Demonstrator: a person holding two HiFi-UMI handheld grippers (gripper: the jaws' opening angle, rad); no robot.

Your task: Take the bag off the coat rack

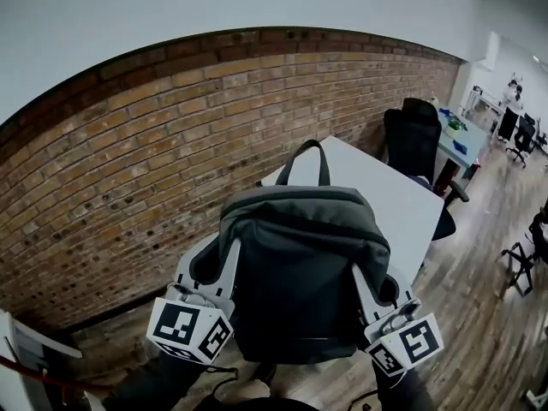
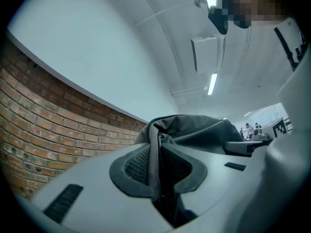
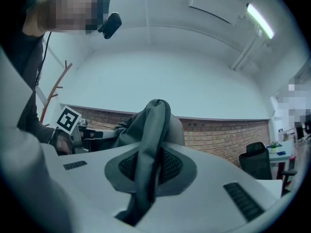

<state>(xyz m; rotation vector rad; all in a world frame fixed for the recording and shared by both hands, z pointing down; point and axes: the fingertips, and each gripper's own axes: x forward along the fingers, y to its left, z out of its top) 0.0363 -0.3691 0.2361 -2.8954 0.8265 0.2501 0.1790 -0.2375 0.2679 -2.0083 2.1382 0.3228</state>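
A dark grey backpack [image 1: 300,272] hangs in the air between my two grippers, its top handle [image 1: 304,157] standing up. My left gripper [image 1: 218,268] is shut on the bag's left shoulder strap [image 2: 154,169], which runs between its pads. My right gripper [image 1: 368,281] is shut on the right shoulder strap [image 3: 148,164]. The bag's body [image 2: 199,130] rises just beyond the left jaws. In the right gripper view a wooden coat rack [image 3: 53,89] stands at the far left, apart from the bag.
A brick wall [image 1: 128,161] runs behind the bag. A white table [image 1: 385,191] stands beyond the bag, with a black office chair [image 1: 415,139] at its far end. More desks and chairs sit at the right, on a wooden floor [image 1: 479,315].
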